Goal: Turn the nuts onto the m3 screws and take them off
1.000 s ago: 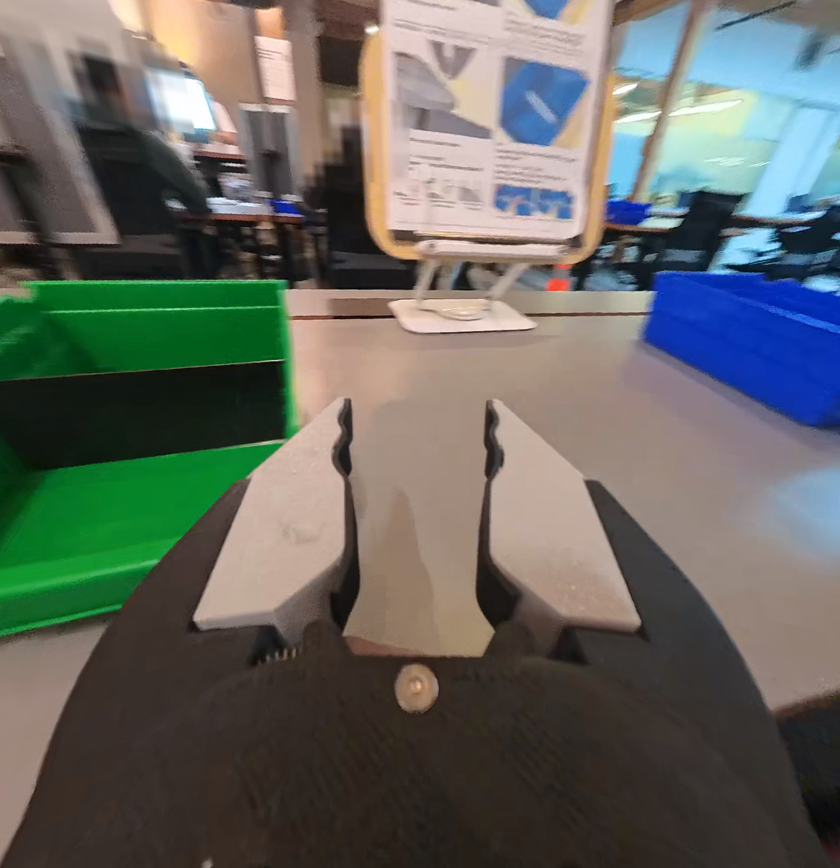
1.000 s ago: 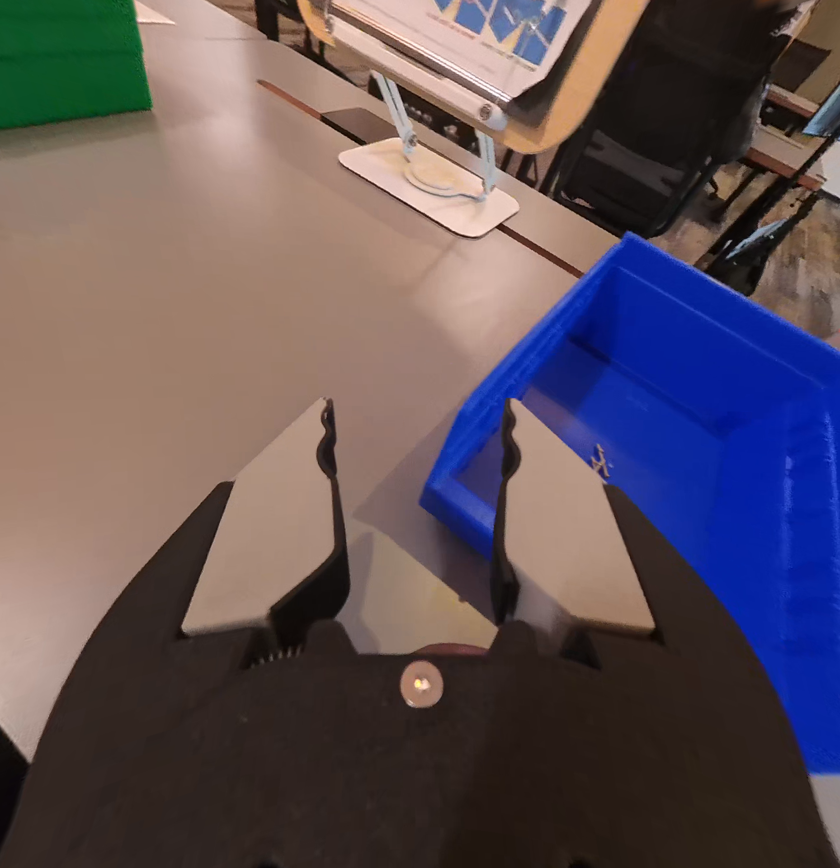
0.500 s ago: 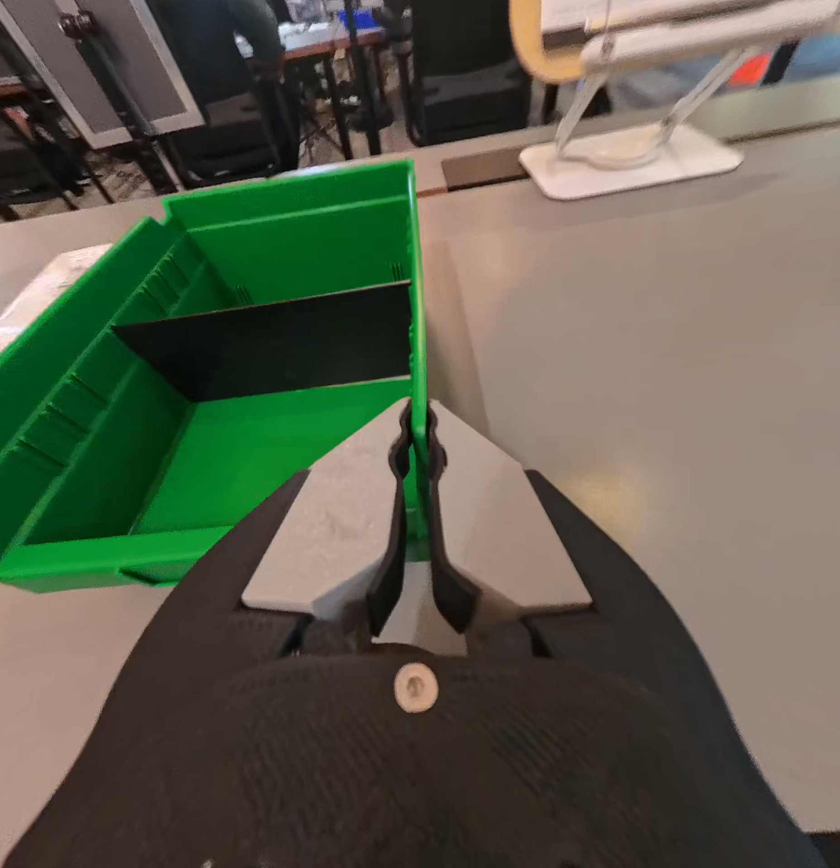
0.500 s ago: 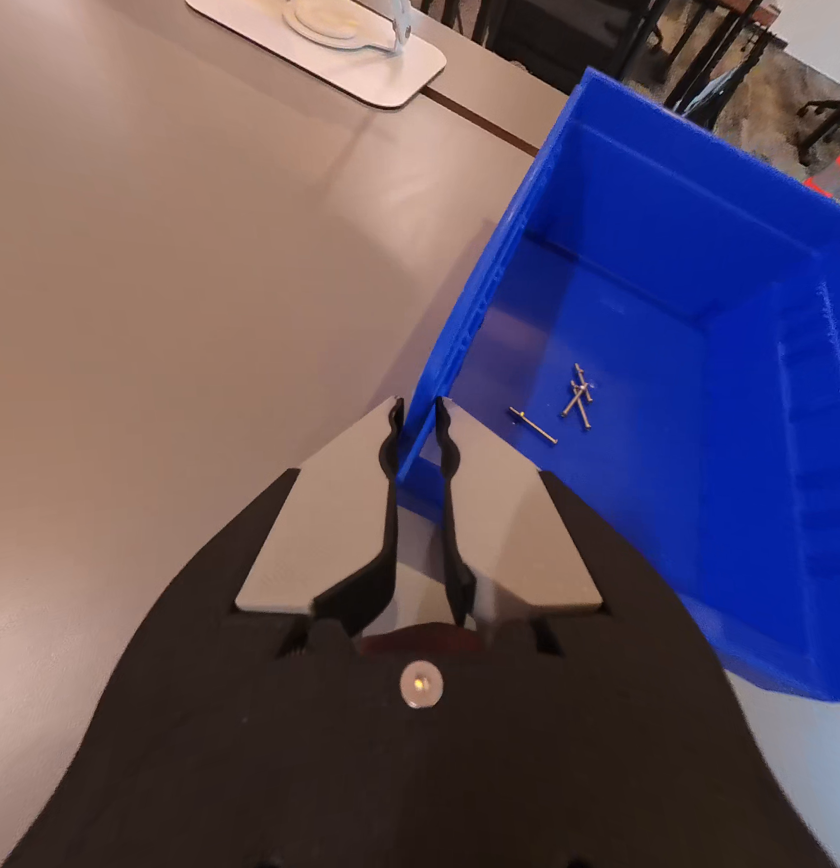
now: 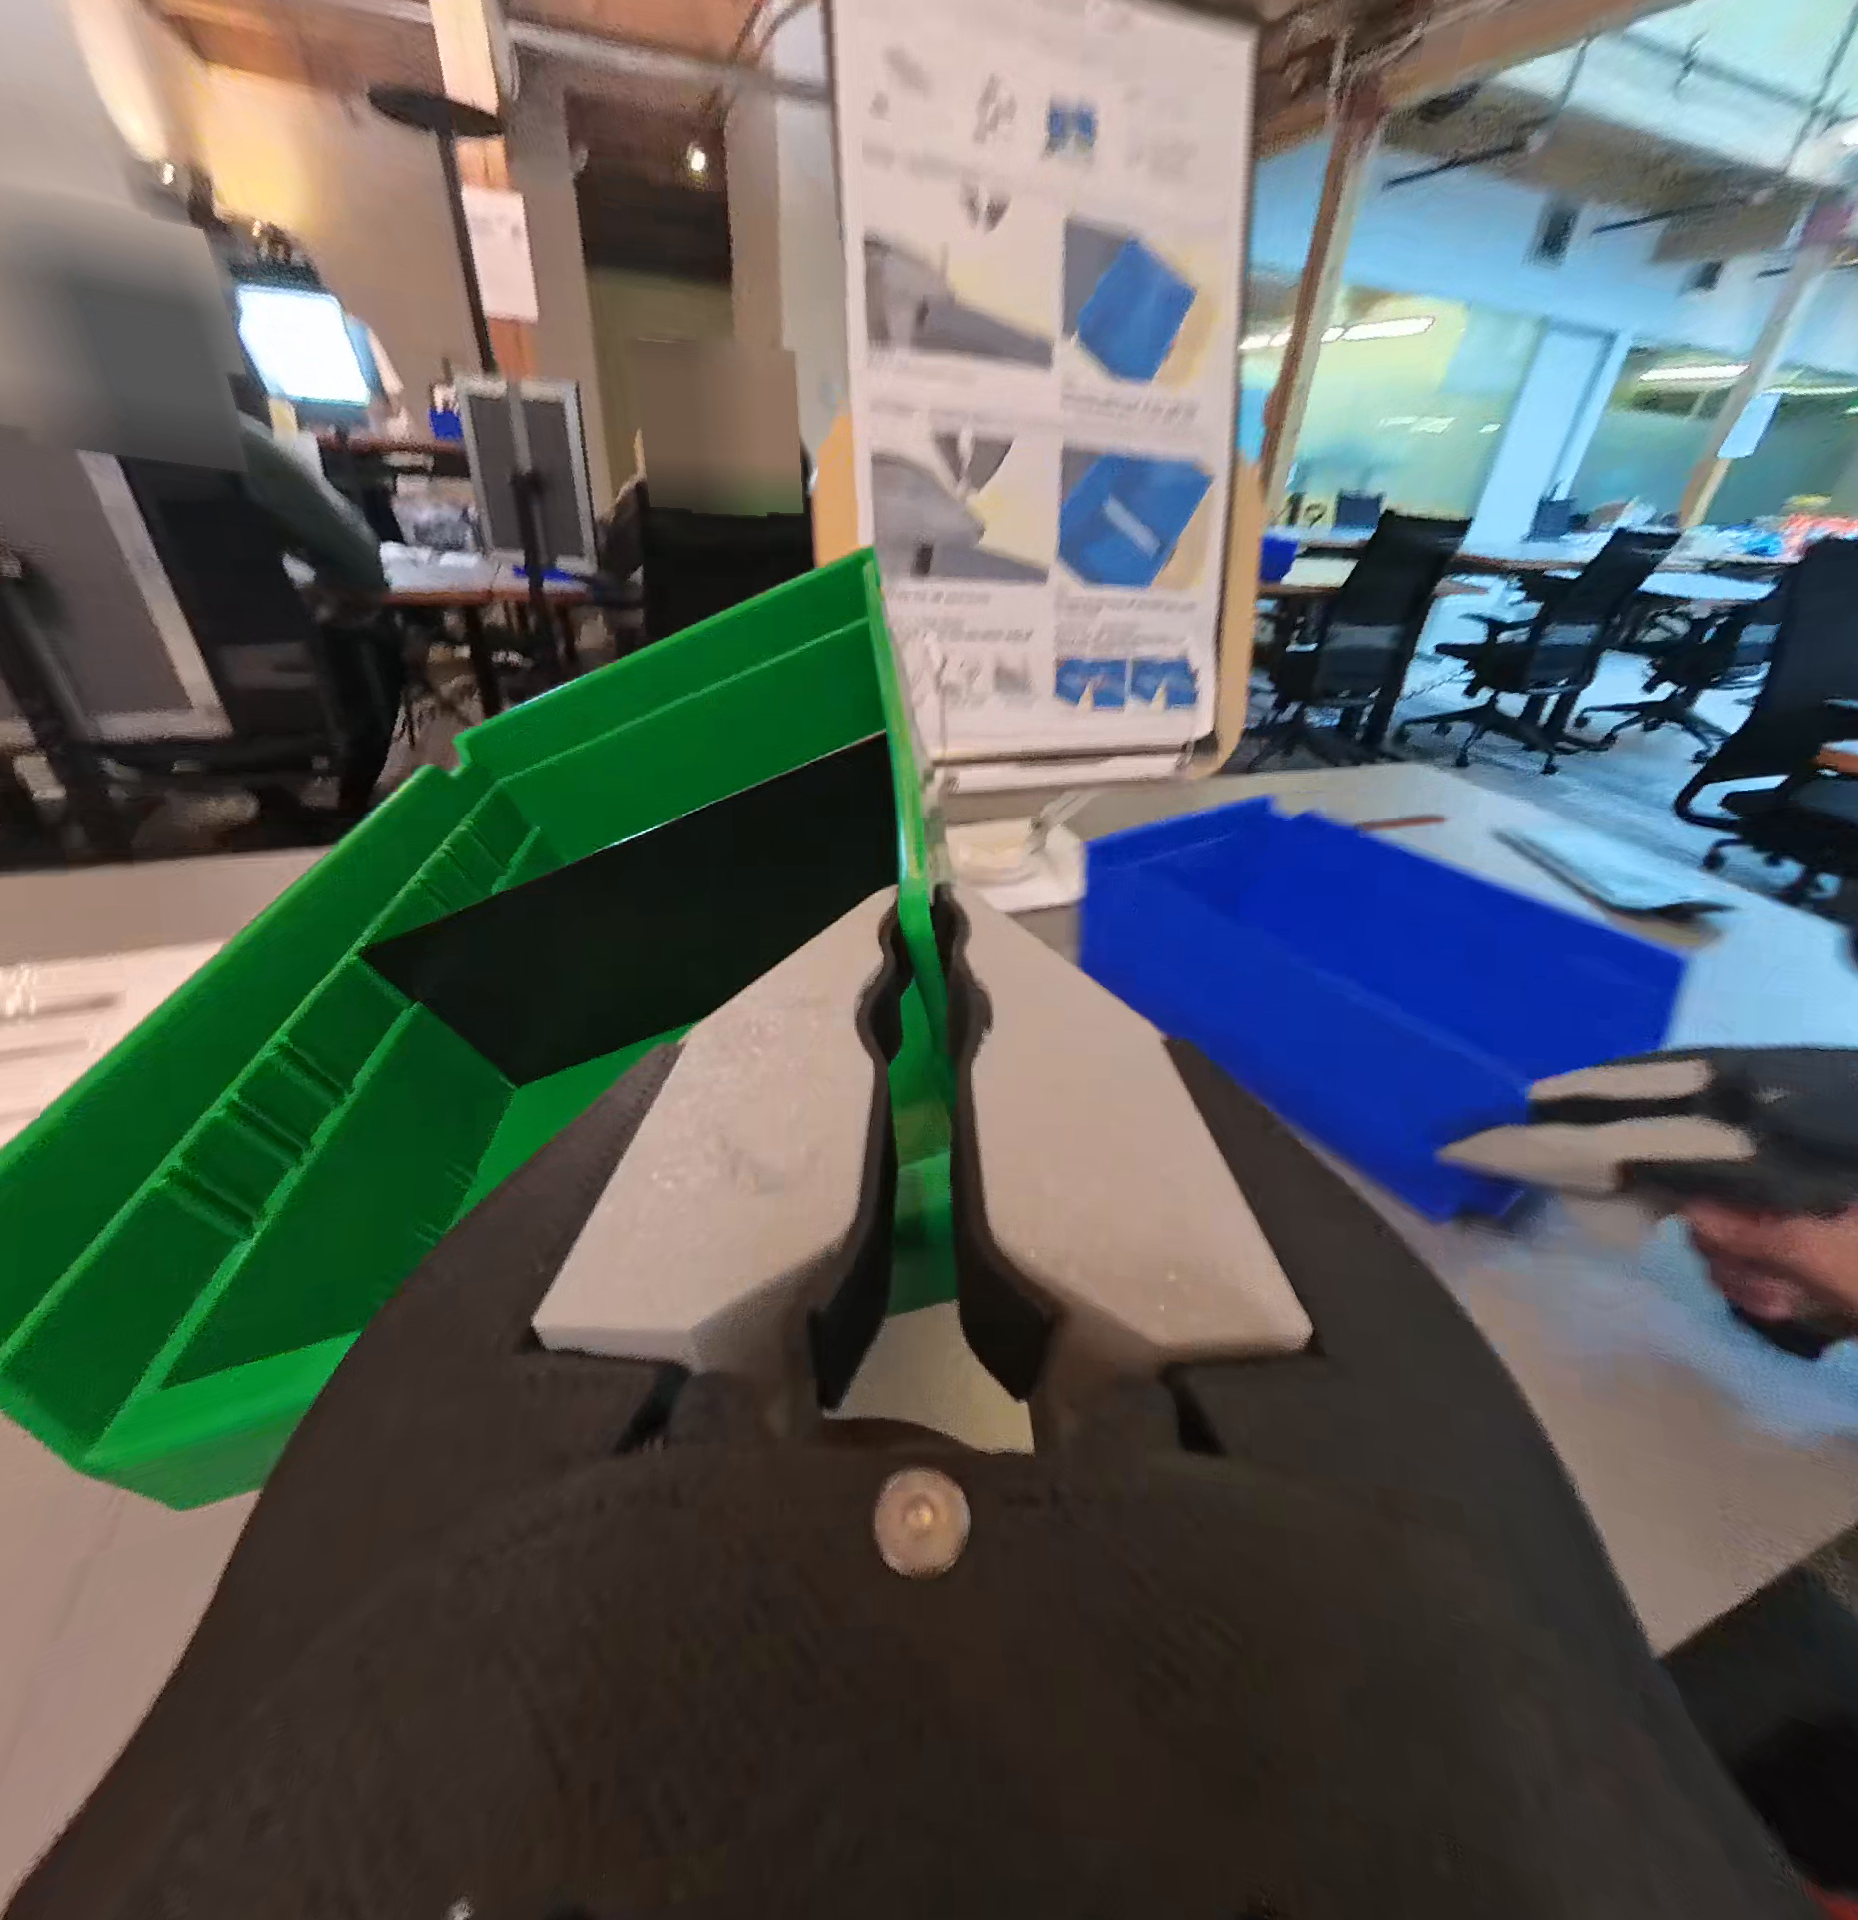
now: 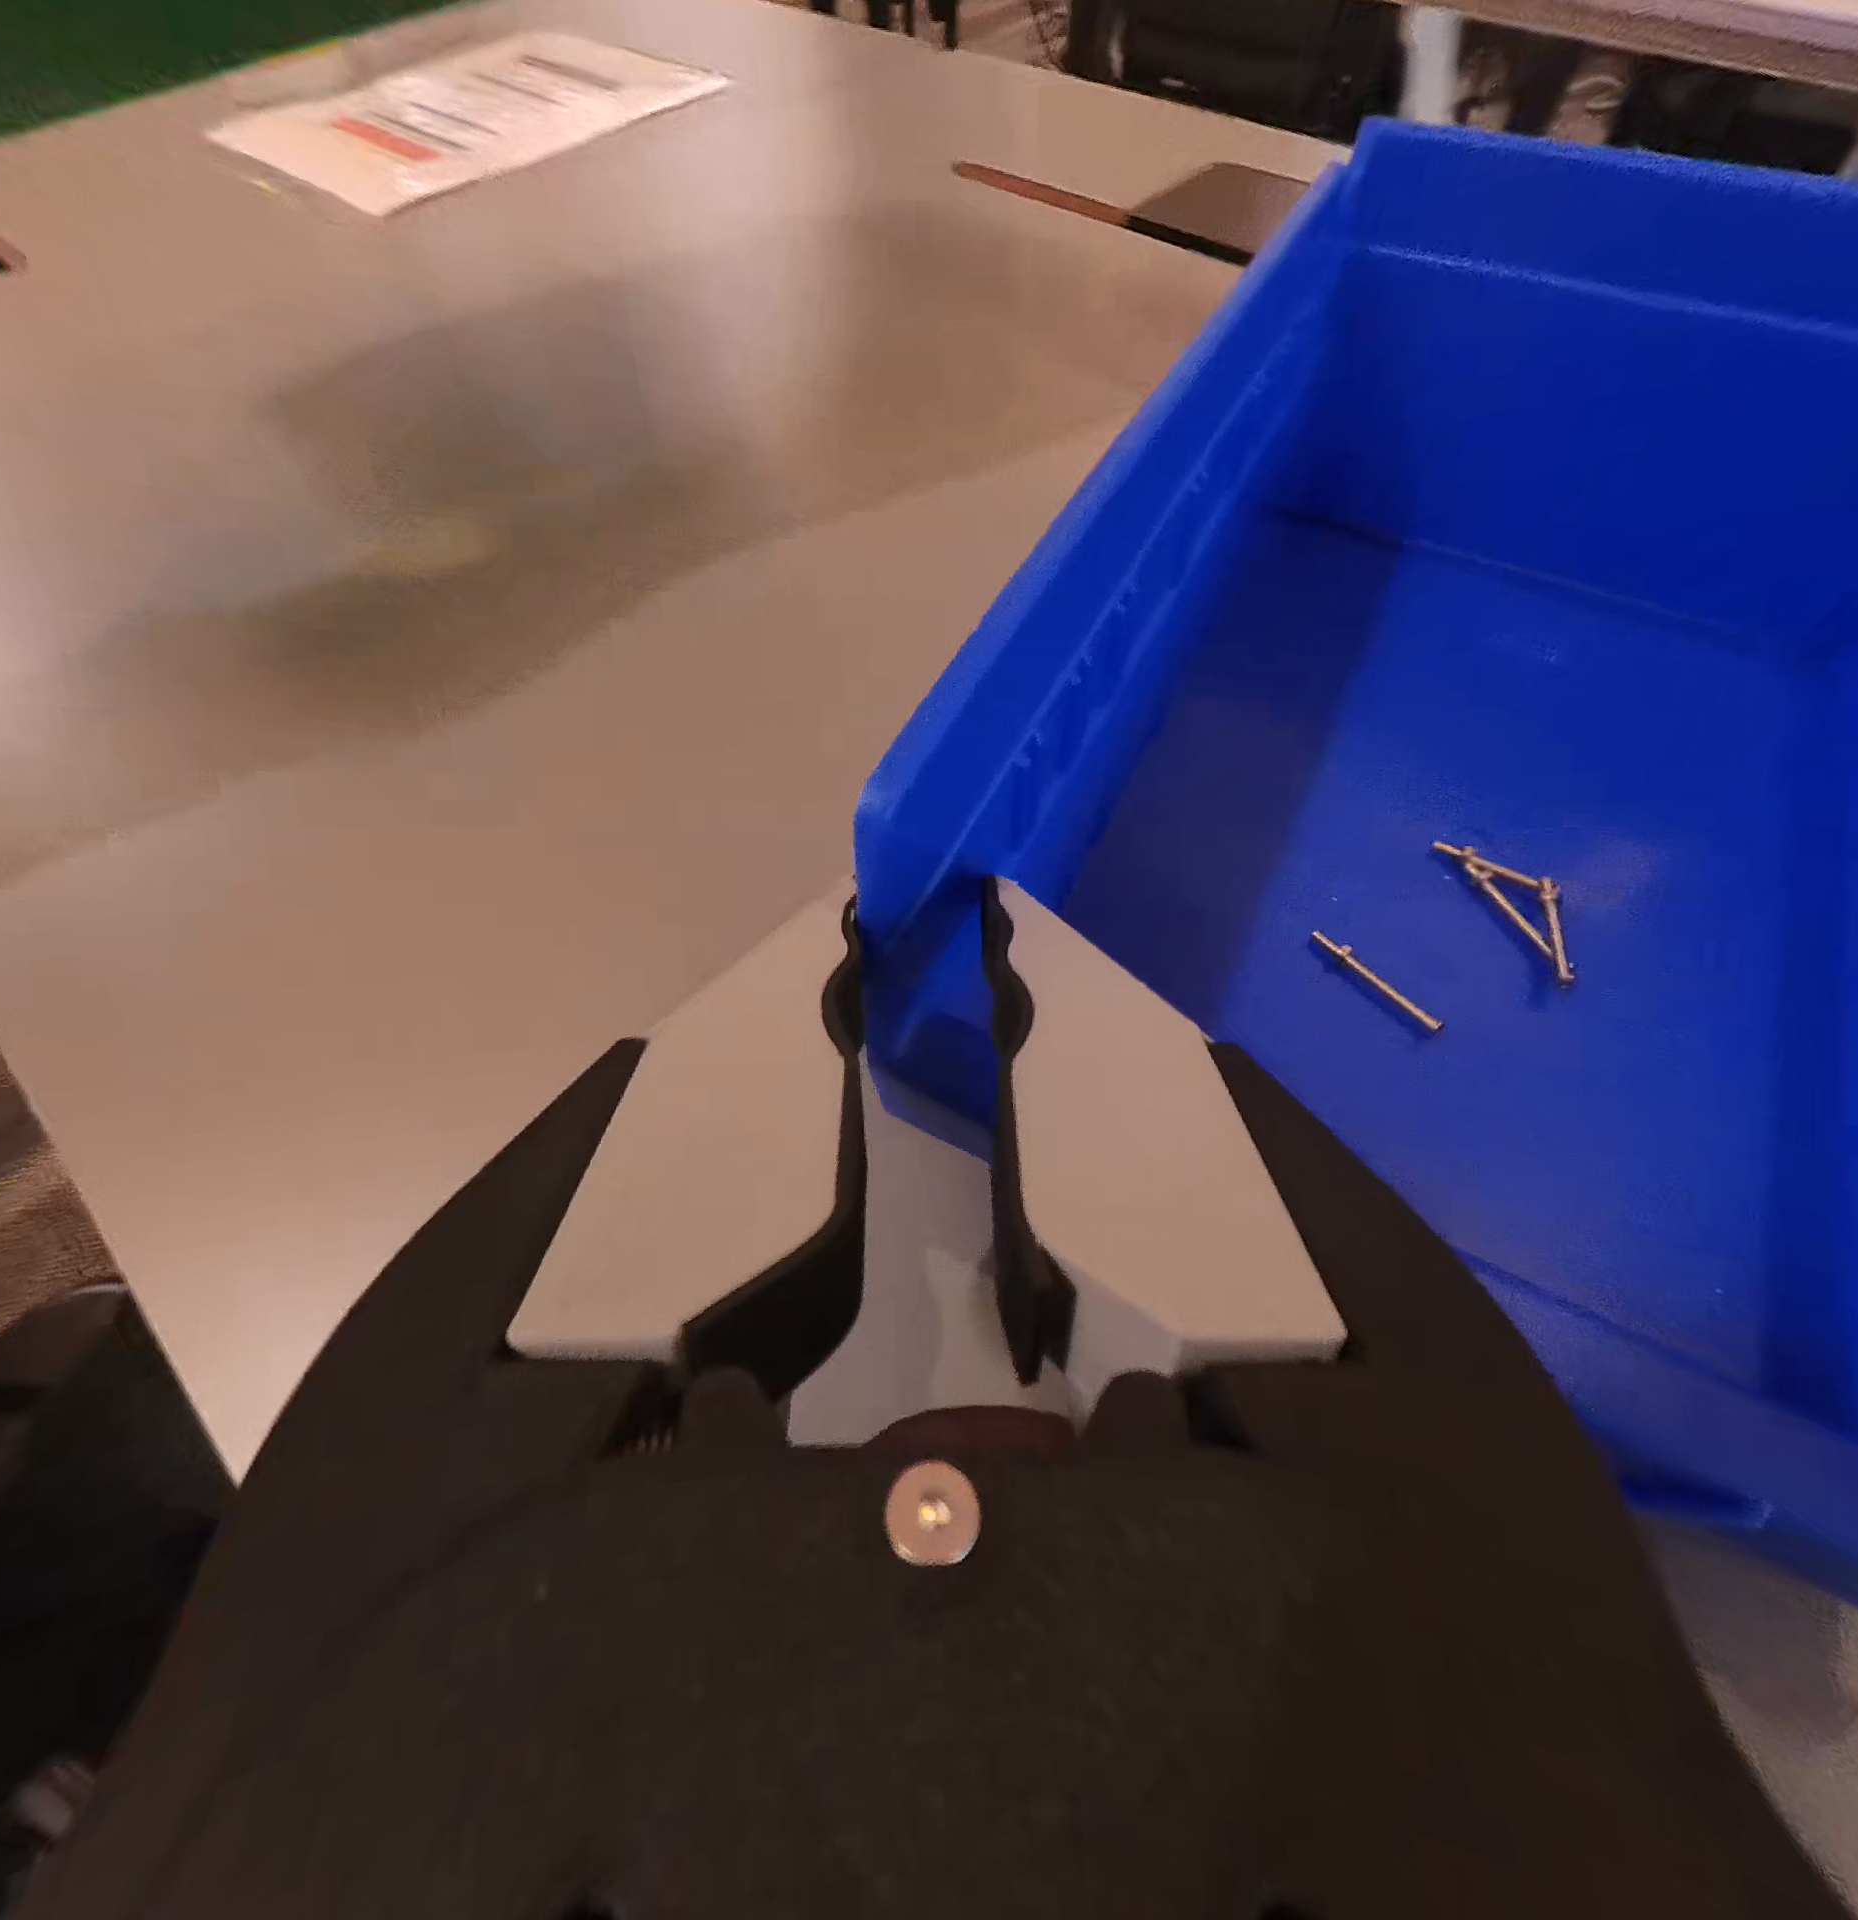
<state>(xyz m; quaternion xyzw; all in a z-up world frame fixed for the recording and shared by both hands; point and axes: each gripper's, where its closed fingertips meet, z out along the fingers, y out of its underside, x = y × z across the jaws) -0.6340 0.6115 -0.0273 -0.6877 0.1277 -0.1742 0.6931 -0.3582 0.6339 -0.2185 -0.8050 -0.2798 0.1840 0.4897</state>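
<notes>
We note a few thin metal m3 screws (image 6: 1377, 981) lying loose on the floor of the blue plastic bin (image 6: 1590, 436), one alone and the rest in a small crossed cluster (image 6: 1512, 904); small collars on their shafts could be nuts, but they are too small for us to tell. No separate nuts show in either view.

The right hand-held gripper (image 6: 925, 925) is pinching the near corner wall of that blue bin, one finger inside and one outside. The left hand-held gripper (image 5: 917, 935) is pressed together on the right side wall of the green plastic bin (image 5: 281, 1143), which has a black divider (image 5: 634, 935) across it and sits tilted, apparently lifted off the grey surface (image 6: 437, 831). Its visible compartments look bare.

In the left view the blue bin stands to the right, near a white instruction sheet on a stand (image 5: 1039, 395); a white printed sheet (image 6: 468, 114) lies farther off on the surface.

Judgement: we are at the set-up step, positioning both bins; no threading has begun. Next move calls for setting the bins down, releasing both walls, then a fine pinch on one screw shaft.
</notes>
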